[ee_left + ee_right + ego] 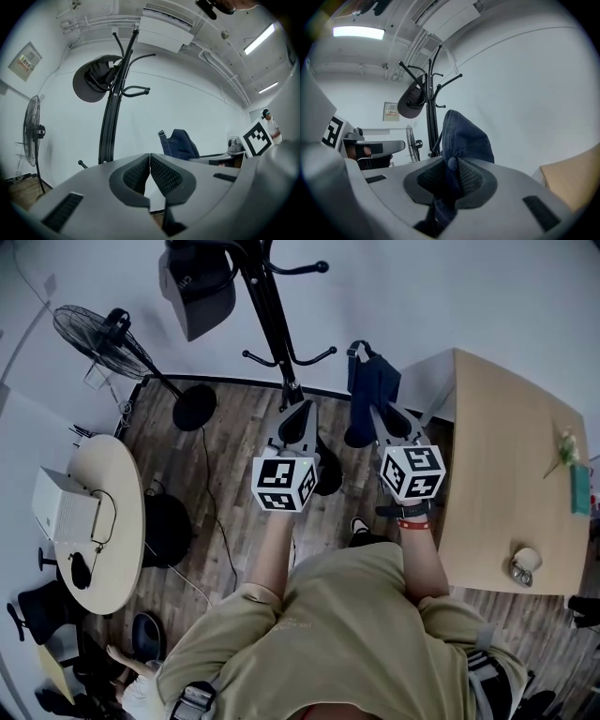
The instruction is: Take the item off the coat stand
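Keep the right gripper [451, 178] pinched on the navy cap [464, 136], held free just right of the coat stand [267, 306], and draw it away level without letting fabric slip from the pads. Leave the left gripper [150, 176], pressed together on nothing, low in front of the stand. Mind the lower hook [314, 357] nearest the cap, the dark hat [197, 287] upper left on the stand, and the wooden table [506, 456] farther right.

Counted, kind by kind
Two grippers, the left gripper [298, 413] and right gripper [382, 413]; two caps, a black cap [197, 287] and blue cap [367, 376]; one coat stand [272, 324]; one fan [94, 334]; two tables, a round table [127, 512] and rectangular table [506, 446].
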`<state>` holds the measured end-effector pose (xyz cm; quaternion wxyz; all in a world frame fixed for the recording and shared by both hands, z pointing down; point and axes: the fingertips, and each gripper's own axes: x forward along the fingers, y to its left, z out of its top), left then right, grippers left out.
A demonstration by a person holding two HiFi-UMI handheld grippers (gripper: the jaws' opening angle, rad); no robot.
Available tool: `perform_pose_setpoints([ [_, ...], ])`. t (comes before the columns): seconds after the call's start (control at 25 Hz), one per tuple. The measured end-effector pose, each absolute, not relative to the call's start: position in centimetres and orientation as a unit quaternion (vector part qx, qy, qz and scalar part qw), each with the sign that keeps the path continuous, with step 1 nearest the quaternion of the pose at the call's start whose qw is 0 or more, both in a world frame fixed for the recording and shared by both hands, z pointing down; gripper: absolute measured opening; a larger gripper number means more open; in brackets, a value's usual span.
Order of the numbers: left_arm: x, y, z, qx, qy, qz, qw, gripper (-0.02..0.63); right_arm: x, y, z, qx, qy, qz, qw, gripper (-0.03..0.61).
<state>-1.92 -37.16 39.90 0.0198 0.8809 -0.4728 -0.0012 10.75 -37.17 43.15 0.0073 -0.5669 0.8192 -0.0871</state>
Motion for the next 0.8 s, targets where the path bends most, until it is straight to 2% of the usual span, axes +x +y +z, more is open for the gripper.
perform_pose_setpoints([
  [0.52,-3.0,-38.3,40.6,0.87,-0.491,-0.004,0.036,0.023,9.4,-38.7,43.1,-0.539,0.837,-0.091,-0.002,0.074],
  [0.8,-3.5,-38.9,41.4,0.864,-0.502,-0.003,0.047,0.023,10.3,-39.7,41.0,-0.536,0.839,-0.087,0.023,0.074],
])
